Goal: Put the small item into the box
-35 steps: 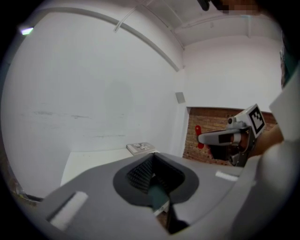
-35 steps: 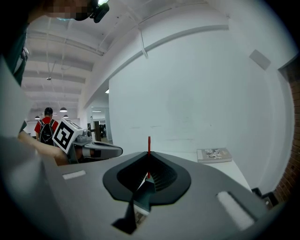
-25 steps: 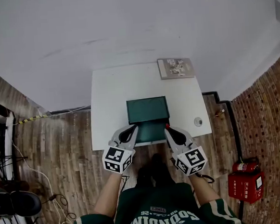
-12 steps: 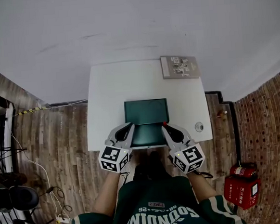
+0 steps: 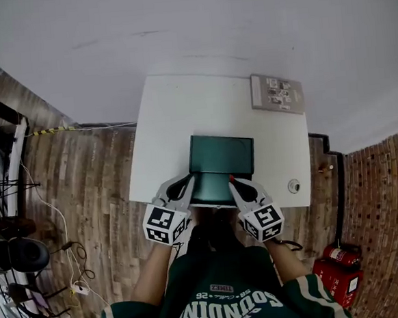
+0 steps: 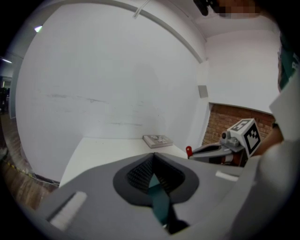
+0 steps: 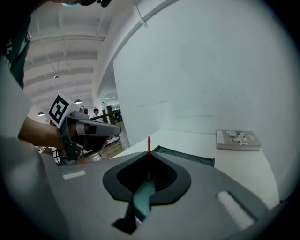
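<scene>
A dark green box [image 5: 221,156] lies open on the white table [image 5: 169,123], its lighter teal flap [image 5: 212,189] folded toward me. My left gripper [image 5: 189,181] sits at the flap's left edge and my right gripper [image 5: 232,180] at its right edge. In both gripper views the jaws stand together with a thin teal strip [image 6: 159,206] [image 7: 142,199] pinched between them. Past my right gripper [image 7: 149,154] the box's rim [image 7: 185,157] shows. A small round item [image 5: 294,185] lies on the table, right of the box and apart from both grippers.
A book [image 5: 277,92] lies at the table's far right corner, against the white wall. The floor is wooden, with a red fire extinguisher [image 5: 334,268] at the lower right and cables at the left. My legs are under the table's near edge.
The head view has shifted, so the table sits lower and tilted in the picture. Both grippers stay at the box's near flap, in the same places relative to the box.
</scene>
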Tool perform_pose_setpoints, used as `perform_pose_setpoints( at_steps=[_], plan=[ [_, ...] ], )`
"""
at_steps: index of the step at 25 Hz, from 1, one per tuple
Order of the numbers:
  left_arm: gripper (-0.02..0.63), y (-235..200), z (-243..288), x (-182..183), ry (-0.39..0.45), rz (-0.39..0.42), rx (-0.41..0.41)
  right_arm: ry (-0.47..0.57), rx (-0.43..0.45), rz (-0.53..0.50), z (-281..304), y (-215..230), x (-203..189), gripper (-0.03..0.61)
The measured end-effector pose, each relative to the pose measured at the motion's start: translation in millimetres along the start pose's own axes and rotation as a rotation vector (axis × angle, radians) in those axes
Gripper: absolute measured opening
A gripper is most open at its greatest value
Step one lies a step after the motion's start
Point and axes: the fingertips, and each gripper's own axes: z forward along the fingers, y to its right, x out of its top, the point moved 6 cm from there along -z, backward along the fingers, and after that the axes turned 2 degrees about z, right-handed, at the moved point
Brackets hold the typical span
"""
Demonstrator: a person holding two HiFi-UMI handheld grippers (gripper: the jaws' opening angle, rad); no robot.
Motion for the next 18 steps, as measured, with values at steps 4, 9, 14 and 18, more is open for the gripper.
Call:
perform_pose_setpoints(
  at_steps=[4,9,14,18],
  plan=[
    [0.051,-9,-10,-8,-0.006,-0.025,0.045,-0.073,0.046,-0.011,20,-4,-21,0.012],
    [0.049,-19,-25,-17,-0.015,-0.057,0.107,-0.163,0.100,-0.030,38,-9,-42,0.012],
    [0.050,-29,-37,-28,-0.023,-0.087,0.155,-0.262,0.131,-0.050,56,-11,-62,0.012],
    [0.049,-30,-47,-33,-0.030,-0.100,0.181,-0.333,0.136,-0.067,65,-12,-76,0.012]
  ],
)
